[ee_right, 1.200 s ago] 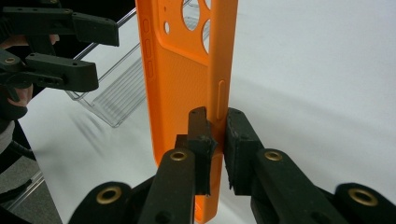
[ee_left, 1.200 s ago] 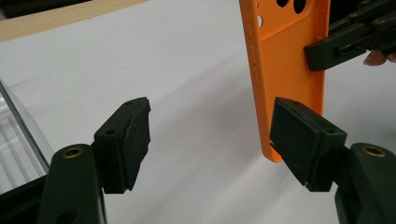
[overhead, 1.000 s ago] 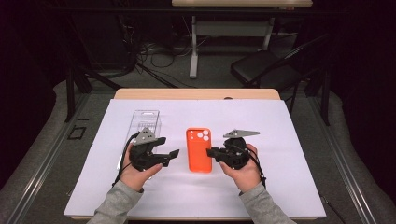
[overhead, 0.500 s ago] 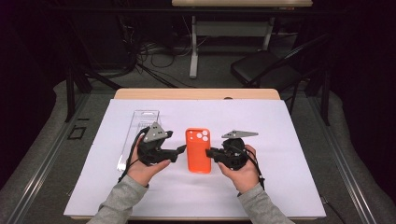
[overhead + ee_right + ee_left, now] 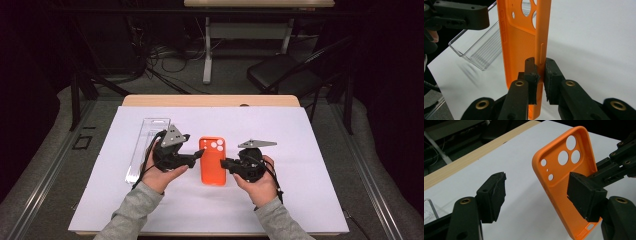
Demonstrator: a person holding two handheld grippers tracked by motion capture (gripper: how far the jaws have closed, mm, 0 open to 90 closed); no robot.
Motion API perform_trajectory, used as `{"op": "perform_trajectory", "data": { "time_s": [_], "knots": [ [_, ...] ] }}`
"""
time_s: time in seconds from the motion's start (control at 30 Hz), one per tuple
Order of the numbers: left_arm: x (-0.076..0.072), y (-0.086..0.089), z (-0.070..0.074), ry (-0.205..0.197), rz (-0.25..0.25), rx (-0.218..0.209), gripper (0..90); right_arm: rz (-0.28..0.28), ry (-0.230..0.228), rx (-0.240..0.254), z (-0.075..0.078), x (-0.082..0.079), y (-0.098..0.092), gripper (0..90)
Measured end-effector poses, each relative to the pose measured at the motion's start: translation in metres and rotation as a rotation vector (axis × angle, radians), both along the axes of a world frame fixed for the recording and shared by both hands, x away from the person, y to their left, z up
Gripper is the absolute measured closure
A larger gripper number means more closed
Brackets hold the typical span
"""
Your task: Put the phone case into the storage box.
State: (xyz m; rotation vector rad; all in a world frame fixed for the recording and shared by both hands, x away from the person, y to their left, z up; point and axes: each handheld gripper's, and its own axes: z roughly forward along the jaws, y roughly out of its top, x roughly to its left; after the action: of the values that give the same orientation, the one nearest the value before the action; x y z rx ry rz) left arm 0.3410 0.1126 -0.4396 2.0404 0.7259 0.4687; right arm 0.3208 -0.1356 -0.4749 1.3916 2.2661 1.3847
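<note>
Orange phone case near the middle of the white sheet, seen from above between the two hands, camera cut-outs at the far end. Pinched at one long side wall by the right gripper: in the right gripper view, pads narrow and pressed on either face of that wall, just below the slim button slot. Lower end of the case cut off there by the gripper's own arms, so contact with the sheet impossible to judge from that view.

Left gripper just beside the opposite long edge, jaws standing fairly wide and just now closing a little, with nothing gripped. In the left gripper view, one pad in front of the case's hollow inner face, hiding part of the lower half; touching or merely overlapping, hard to say. Other pad well clear over bare sheet. Case tilted up on its edge in that view, bottom corner partly covered by the jaw arm.

Clear plastic tray lying lengthwise at the left, near end partly hidden behind the left hand from above, a mere sliver at the frame edge in the left gripper view. Wooden table edge showing beyond the sheet. Room behind dark, chair and cables barely legible.
</note>
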Motion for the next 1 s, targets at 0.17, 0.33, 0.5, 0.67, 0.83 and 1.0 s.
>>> {"op": "perform_trajectory", "data": {
  "time_s": [0.17, 0.33, 0.5, 0.67, 0.83, 1.0],
  "knots": [
    [0.0014, -0.0013, 0.0034, -0.018, 0.002, 0.005, 34.8, -0.002, -0.007, -0.002, 0.0014, 0.0, 0.0, 82.0],
    [0.0015, -0.0011, 0.0068, -0.042, 0.007, 0.012, 38.0, -0.003, -0.021, -0.011, 0.0031, -0.0012, 0.0012, 82.0],
    [0.0002, 0.0021, 0.009, -0.072, -0.005, -0.002, 41.0, -0.001, -0.019, -0.02, 0.0025, -0.0017, 0.0023, 82.0],
    [-0.0015, 0.0056, 0.0096, -0.08, -0.006, 0.003, 43.0, 0.005, -0.016, -0.026, 0.0021, -0.0025, 0.0039, 82.0],
    [-0.0043, 0.0072, 0.0097, -0.072, -0.023, 0.001, 48.1, 0.012, -0.02, -0.034, 0.0014, -0.0033, 0.0061, 82.0],
    [-0.0051, 0.0064, 0.0077, -0.062, -0.024, 0.02, 52.6, 0.019, -0.021, -0.042, 0.0008, -0.0042, 0.0075, 82.0]
  ]
}}
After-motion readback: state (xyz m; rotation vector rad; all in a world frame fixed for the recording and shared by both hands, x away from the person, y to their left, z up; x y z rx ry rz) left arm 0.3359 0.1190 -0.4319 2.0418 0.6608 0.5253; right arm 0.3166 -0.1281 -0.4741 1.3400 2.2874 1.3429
